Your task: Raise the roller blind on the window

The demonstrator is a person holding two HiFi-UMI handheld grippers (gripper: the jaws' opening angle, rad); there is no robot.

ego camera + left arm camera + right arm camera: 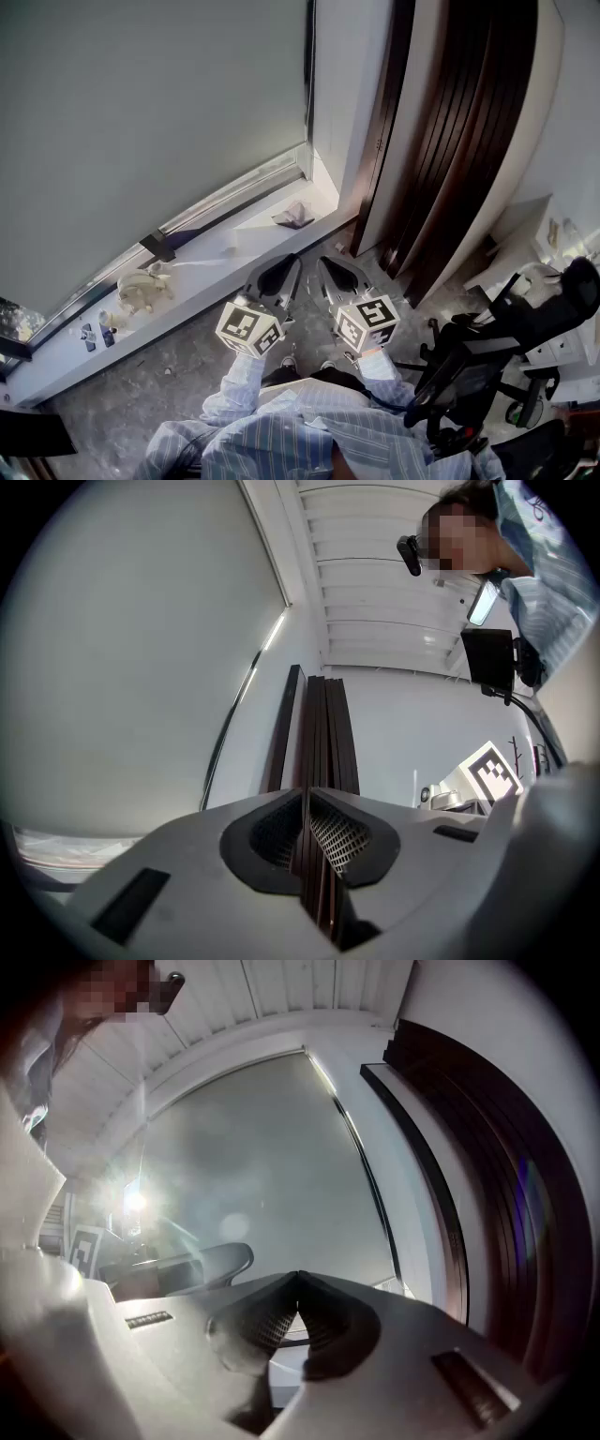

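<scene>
The left hand-held gripper (302, 795) is held out in front of the person with its jaws drawn in until the tips meet, and nothing is caught between them. Through the slit below the tips only the dark wooden slats (323, 733) further off show. The right hand-held gripper (298, 1277) sits just beside it, its jaws likewise together at the tips and empty. Both point roughly level towards the corner where the window meets the wall, and neither touches anything.

Beyond them runs the white windowsill (246, 246), with a small pale figurine (143, 287) at its left part and a little lilac object (294, 217) near its right end. Above the sill hangs the grey roller blind (141, 122), let down almost the whole way, so only a narrow bright strip of glass shows under its bottom edge. To the right a black office chair (487, 361) stands on the grey floor.
</scene>
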